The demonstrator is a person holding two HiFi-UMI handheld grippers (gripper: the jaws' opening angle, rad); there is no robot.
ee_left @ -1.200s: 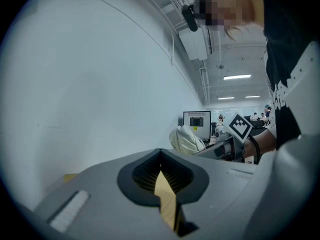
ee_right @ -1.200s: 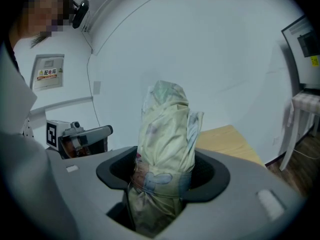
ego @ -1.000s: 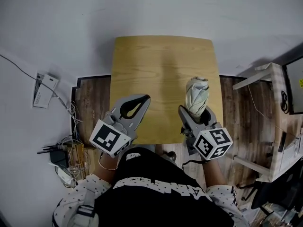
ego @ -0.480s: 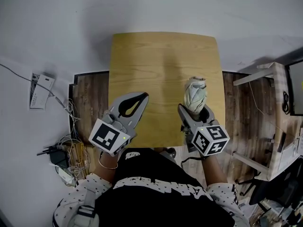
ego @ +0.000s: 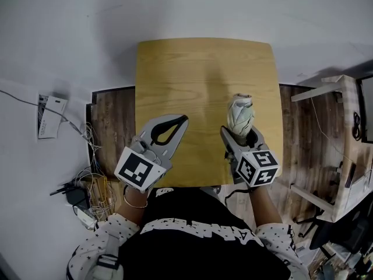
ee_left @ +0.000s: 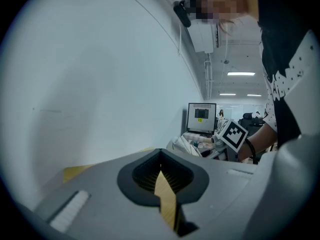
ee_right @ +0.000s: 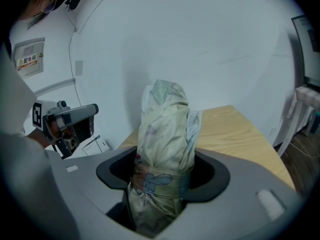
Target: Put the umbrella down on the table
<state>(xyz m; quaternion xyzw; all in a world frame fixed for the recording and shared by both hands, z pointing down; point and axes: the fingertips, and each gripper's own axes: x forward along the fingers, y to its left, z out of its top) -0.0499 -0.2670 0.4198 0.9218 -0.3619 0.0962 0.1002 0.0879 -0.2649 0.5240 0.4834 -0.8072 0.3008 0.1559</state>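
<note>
right gripper (ee_right: 162,184) fingers pinching the folded umbrella (ee_right: 165,134) at its strapped lower part. the rest sticks out past the fingertips, over the table (ego: 198,69); can't tell if it touches. left gripper (ego: 182,120) fingers pressed together at the tips, nothing between them.

your table, seen from above

you're looking down on a pale wooden table (ego: 204,74) with rounded corners, its far edge up against the white wall (ego: 204,10) and its near edge just in front of you. the grain runs away from you. dark plank floor (ego: 113,118) shows on both sides of it, and a tangle of cables (ego: 87,185) lies there at your left.
</note>
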